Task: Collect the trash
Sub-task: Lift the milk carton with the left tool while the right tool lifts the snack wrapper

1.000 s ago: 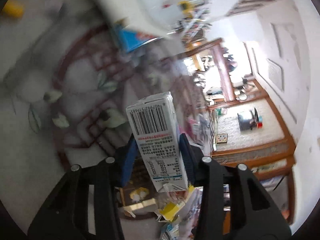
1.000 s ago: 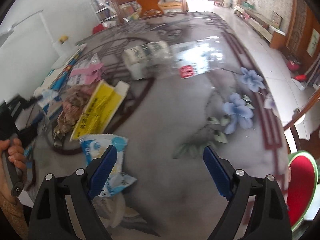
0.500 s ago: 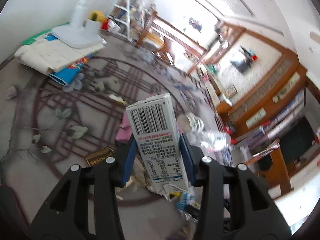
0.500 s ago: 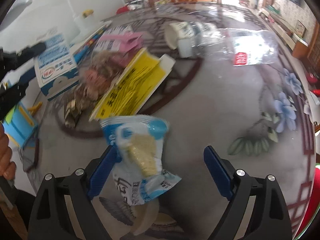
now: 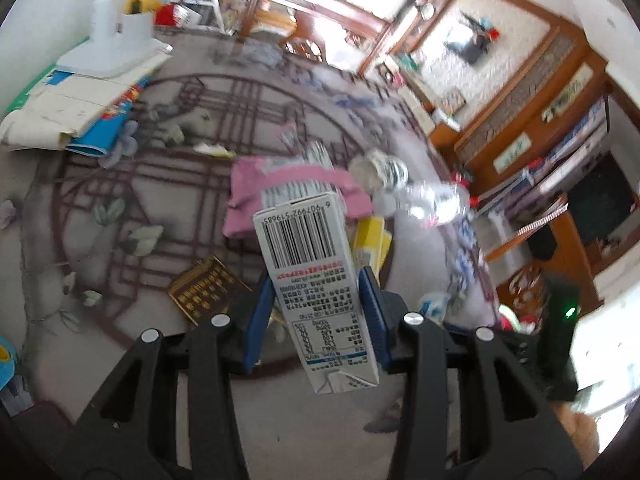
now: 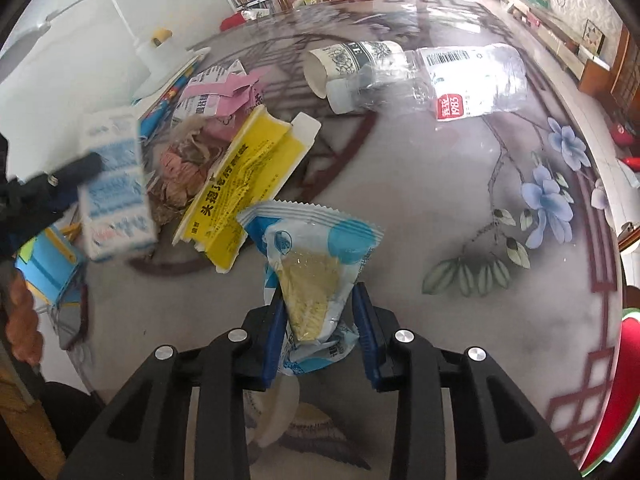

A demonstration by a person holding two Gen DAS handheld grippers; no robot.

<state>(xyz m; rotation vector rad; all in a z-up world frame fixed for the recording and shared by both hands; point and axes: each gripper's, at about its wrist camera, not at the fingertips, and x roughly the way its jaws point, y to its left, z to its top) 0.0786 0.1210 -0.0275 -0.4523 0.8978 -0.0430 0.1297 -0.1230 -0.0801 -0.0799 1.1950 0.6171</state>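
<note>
My left gripper [image 5: 316,304] is shut on a white milk carton [image 5: 316,264], held above the table with its barcode end pointing away. The right wrist view shows the same carton [image 6: 116,192] at the left. My right gripper [image 6: 318,316] points down at the table, its jaws closing with a blue-and-white snack packet [image 6: 312,248] between them, and both blue pads press on the packet's lower end. More trash lies beyond: a yellow box [image 6: 248,180], a pink packet [image 6: 224,92], brown wrappers [image 6: 180,168], a paper cup [image 6: 348,60] and a clear plastic bottle [image 6: 452,80].
A white lamp base [image 5: 112,48] stands on a stack of papers and books [image 5: 72,112] at the table's far left. A gold wrapper [image 5: 204,292] lies near the carton. A hand [image 6: 20,320] and a blue box [image 6: 44,264] are at the left edge, a red chair [image 6: 616,380] at the right.
The right jaws have gone from wide apart to closed on the snack packet. The left gripper has rolled and shifted with the carton, so its view swung across the table.
</note>
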